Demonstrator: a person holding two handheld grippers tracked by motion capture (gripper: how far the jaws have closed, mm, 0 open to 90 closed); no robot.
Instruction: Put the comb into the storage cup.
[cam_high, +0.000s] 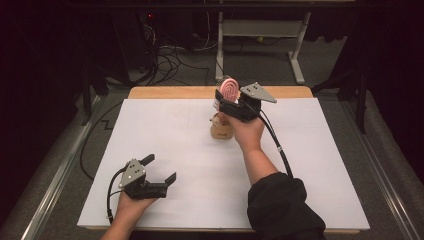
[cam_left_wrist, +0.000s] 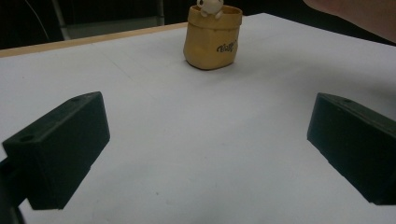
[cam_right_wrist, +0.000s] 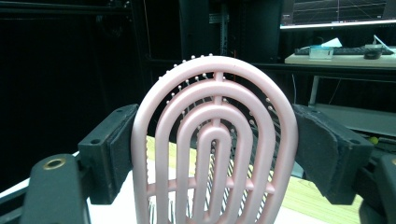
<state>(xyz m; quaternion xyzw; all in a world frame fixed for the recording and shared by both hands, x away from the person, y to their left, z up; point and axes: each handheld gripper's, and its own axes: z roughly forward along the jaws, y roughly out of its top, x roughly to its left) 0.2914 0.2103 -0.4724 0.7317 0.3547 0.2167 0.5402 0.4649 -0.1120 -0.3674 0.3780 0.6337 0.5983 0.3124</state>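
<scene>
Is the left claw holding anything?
No, the left claw is open over bare white table, well short of the yellow pot.

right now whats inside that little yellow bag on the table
A small cream figure pokes out of the yellow bag; just its head and paws clear the rim. The bag's wall covers the rest of it.
</scene>
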